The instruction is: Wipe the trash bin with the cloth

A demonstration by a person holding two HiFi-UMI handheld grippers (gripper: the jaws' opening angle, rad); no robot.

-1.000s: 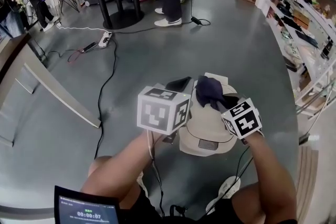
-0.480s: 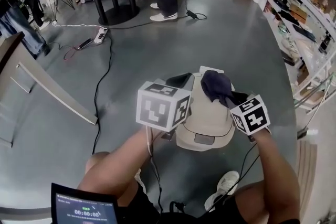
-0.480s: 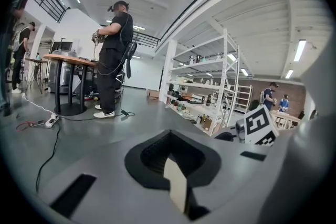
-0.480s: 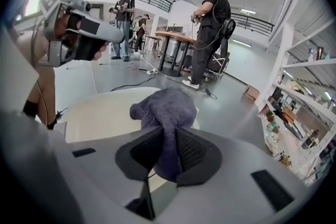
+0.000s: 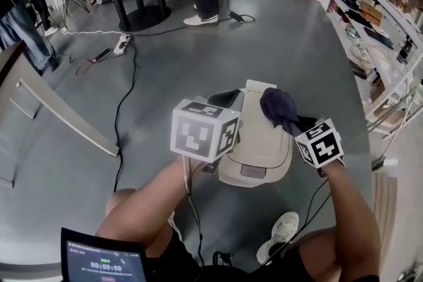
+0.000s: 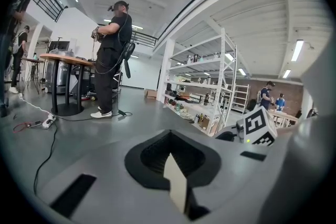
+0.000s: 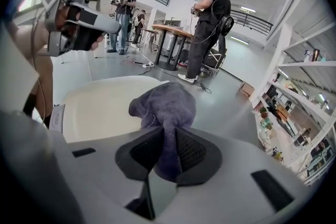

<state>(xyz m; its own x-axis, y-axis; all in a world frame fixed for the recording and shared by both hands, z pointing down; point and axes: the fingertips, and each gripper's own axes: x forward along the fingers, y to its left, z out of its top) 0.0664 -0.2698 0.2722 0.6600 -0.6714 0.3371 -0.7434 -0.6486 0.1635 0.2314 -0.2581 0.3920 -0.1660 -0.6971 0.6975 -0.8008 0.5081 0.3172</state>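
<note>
right claw [image 7: 167, 139] clamped on the purple cloth [image 7: 165, 105] | cloth resting on beige trash bin [image 5: 254, 142] lid, at its 2 o'clock edge | left claw [image 6: 170, 152] closed, empty, by the bin's 10 o'clock side | bin stands on grey floor [image 5: 165, 76]

The trash bin [image 5: 254, 142] is made of smooth beige plastic with a faint sheen. The cloth [image 5: 279, 109] on it is soft, fuzzy fabric. The floor [image 5: 165, 76] under the trash bin is polished grey.
</note>
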